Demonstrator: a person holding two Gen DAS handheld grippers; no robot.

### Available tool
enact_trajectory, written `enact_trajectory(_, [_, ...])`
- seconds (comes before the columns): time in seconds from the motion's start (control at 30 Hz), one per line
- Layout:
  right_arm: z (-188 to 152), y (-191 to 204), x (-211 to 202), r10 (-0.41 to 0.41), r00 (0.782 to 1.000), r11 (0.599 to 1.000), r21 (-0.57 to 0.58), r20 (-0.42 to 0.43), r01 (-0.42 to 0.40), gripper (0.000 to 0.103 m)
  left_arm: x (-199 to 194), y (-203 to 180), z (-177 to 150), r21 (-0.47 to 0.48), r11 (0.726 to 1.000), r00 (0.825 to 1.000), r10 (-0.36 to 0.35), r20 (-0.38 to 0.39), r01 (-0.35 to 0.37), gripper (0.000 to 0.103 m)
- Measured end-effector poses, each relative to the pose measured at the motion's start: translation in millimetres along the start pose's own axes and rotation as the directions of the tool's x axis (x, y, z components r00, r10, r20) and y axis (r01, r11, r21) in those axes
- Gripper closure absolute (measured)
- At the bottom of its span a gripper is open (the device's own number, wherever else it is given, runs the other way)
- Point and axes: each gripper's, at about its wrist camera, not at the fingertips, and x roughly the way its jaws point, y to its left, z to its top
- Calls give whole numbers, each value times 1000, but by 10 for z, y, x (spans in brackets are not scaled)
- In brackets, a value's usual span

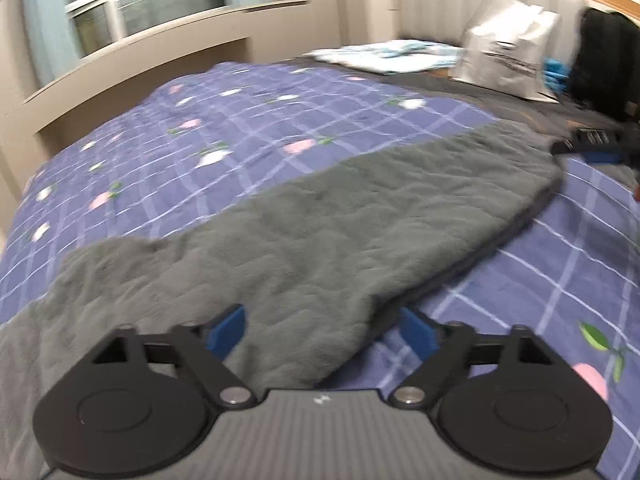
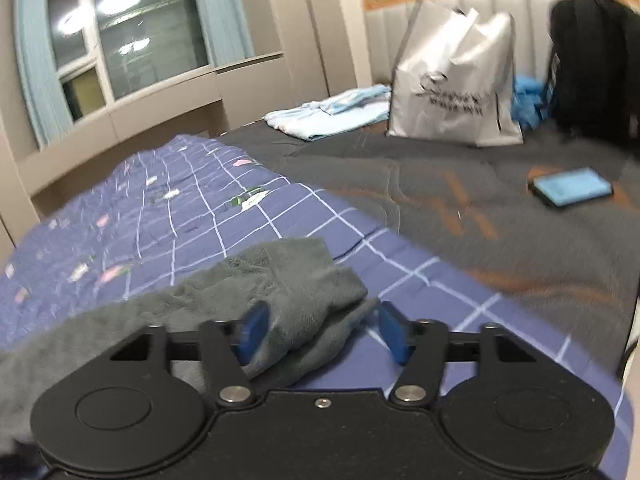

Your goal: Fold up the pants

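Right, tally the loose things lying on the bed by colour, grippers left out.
Grey: 1, the fleece pants
White: 1, the shopping bag
Light blue: 3, the folded clothes, the crumpled blue bundle and the flat case
Black: 1, the backpack
Total: 6

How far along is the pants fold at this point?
Done: the grey fleece pants lie as one long strip on the checked quilt, apparently folded leg over leg. In hand: nothing; the left gripper and right gripper have open jaws at opposite ends, cloth loose between them. Left: folding the strip across its length.
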Motion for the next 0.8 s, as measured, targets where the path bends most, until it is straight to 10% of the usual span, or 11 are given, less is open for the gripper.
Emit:
enact_trajectory(0.23, [-90, 125, 241, -103, 992, 989, -111, -76, 94, 18, -240, 547, -132, -157, 978, 990, 140, -15, -141, 0])
enact_trajectory(0.4, [-117, 373, -14, -26, 998, 996, -89, -50, 21, 3, -470, 1185, -395, -305, 925, 973, 227, -40, -229, 0])
enact_trajectory(0.8, [-585, 2146, -412, 388, 913, 873, -268, -128, -408, 1, -1152, 2816, -1562, -641, 648, 899, 404, -168, -411, 0])
